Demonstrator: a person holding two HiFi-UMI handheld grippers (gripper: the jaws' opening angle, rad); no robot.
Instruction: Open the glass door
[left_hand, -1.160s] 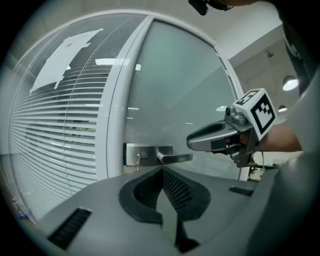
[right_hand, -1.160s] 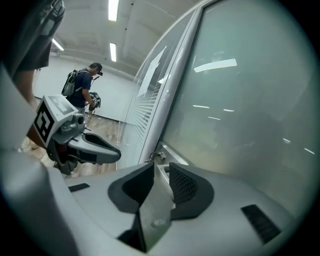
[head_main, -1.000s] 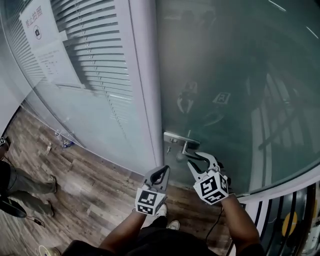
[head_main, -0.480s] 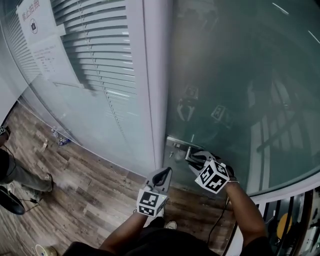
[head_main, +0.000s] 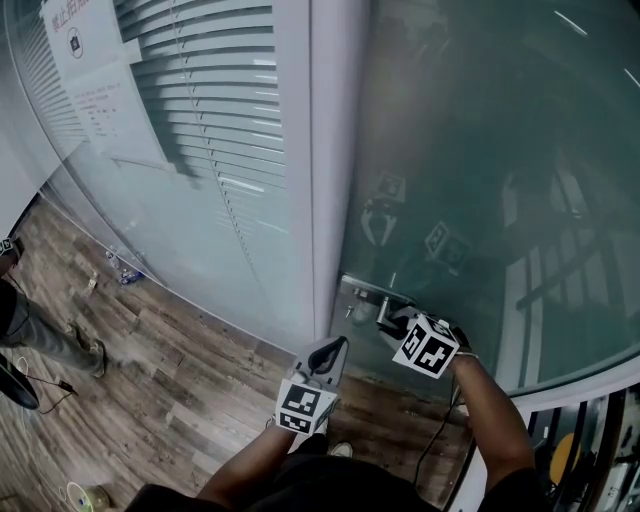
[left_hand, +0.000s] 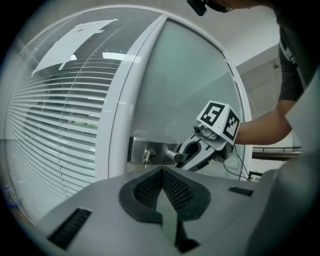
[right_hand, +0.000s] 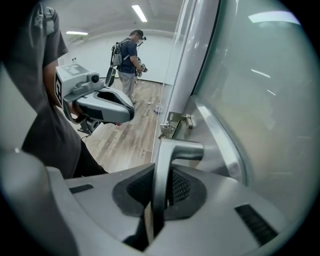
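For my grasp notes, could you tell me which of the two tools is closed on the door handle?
The right tool, whose jaws have just closed onto the metal lever handle; the left tool is shut on nothing.

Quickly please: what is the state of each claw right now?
Left claw: closed, nothing in it.
Right claw: jaws have just been closing, now clamped on the door handle.
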